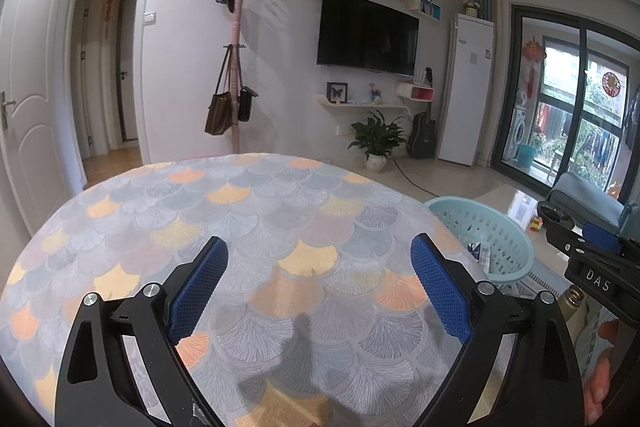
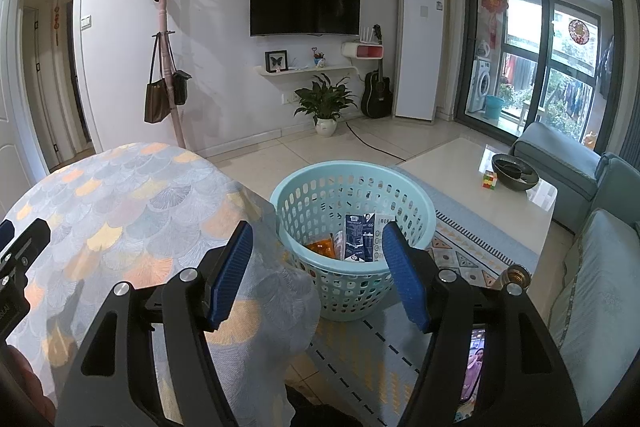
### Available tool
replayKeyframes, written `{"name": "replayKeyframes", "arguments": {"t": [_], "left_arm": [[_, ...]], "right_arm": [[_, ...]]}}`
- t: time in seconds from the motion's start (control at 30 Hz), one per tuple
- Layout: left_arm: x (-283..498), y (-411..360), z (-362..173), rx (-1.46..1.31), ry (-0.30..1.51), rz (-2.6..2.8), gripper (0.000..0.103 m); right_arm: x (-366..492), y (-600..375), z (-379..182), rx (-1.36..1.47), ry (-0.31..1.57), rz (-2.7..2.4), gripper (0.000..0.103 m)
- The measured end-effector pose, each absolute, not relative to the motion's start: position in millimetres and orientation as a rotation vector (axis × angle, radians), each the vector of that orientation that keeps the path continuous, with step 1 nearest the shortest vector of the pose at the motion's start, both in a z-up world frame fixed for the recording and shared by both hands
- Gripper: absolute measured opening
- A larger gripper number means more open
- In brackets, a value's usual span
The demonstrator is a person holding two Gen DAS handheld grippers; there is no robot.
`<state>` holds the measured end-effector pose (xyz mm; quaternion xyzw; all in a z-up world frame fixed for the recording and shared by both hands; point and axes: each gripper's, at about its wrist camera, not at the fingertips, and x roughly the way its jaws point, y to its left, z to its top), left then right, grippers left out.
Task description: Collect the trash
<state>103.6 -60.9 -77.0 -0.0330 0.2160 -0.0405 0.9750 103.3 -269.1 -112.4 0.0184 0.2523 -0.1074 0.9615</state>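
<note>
A light blue perforated basket stands on the floor right of the round table; in the left wrist view it shows past the table's right edge. Inside lie a dark blue-and-white carton and an orange wrapper. My right gripper is open and empty, held above the basket's near rim. My left gripper is open and empty, hovering over the table's patterned cloth. No trash shows on the cloth.
A white coffee table with a dark bowl and a colour cube stands right of the basket. A grey sofa is at the far right. A patterned rug lies under the basket.
</note>
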Motion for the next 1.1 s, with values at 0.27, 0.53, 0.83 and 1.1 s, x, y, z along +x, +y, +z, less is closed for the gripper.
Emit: {"name": "replayKeyframes", "arguments": {"t": [0.27,0.53,0.83,1.1], "left_arm": [[100.5,-59.4,-75.9,-0.06,0.436,-0.069,0.09],[89.6,-53.5,-69.7,-0.048,0.461,-0.052,0.09],[72.5,-34.7,-57.5,-0.003,0.432,0.065,0.094],[57.6,-3.3,-50.9,-0.05,0.464,0.064,0.094]], "right_arm": [[102.6,-270.2,-111.8,0.032,0.51,-0.22,0.064],[102.1,-269.7,-112.3,0.04,0.518,-0.213,0.064],[88.6,-254.5,-99.9,0.03,0.496,-0.192,0.064],[76.9,-230.0,-91.0,0.004,0.488,-0.154,0.064]]}}
